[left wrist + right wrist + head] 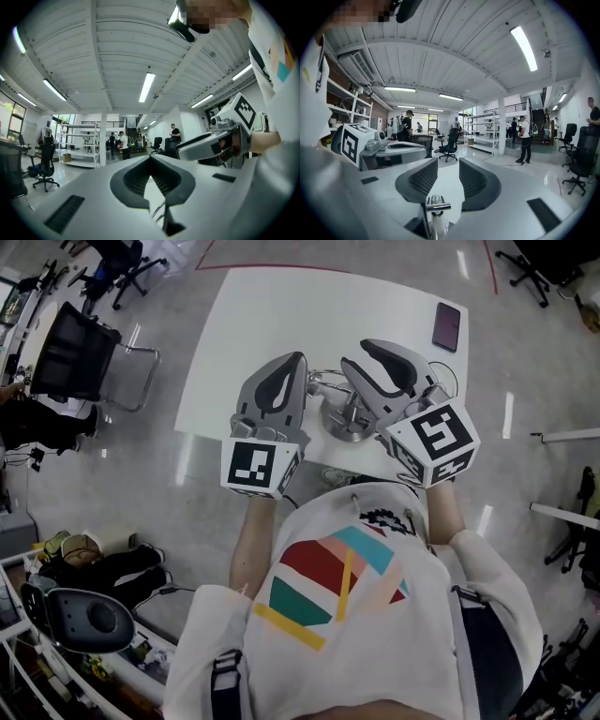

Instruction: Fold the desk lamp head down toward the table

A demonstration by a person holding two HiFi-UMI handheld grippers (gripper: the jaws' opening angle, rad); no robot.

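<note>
Desk lamp (348, 419): we see its chrome round base and thin metal arms on the white table (246, 326), at the near edge, right between the two grippers. We can't make out the lamp head in any view.

Left gripper (150, 158): fingers closed, tips meeting, nothing clamped. Through the slot behind the tips we see only table and a couple of thin lamp rods.

Right gripper (448, 165): fingers apart with a clear gap, and the pads touch nothing. A chrome lamp joint sits low in its view, near the root of the jaws, not between the pads.

Only the head view shows the lamp base, both grippers held over the table edge on either side of it, a dark phone (447, 325) at the far right corner, well apart, and a black office chair (79, 352) off to the left.

Only the gripper views show the ceiling lights, shelving (82, 146) and people standing far back; each also catches the other gripper alongside.
</note>
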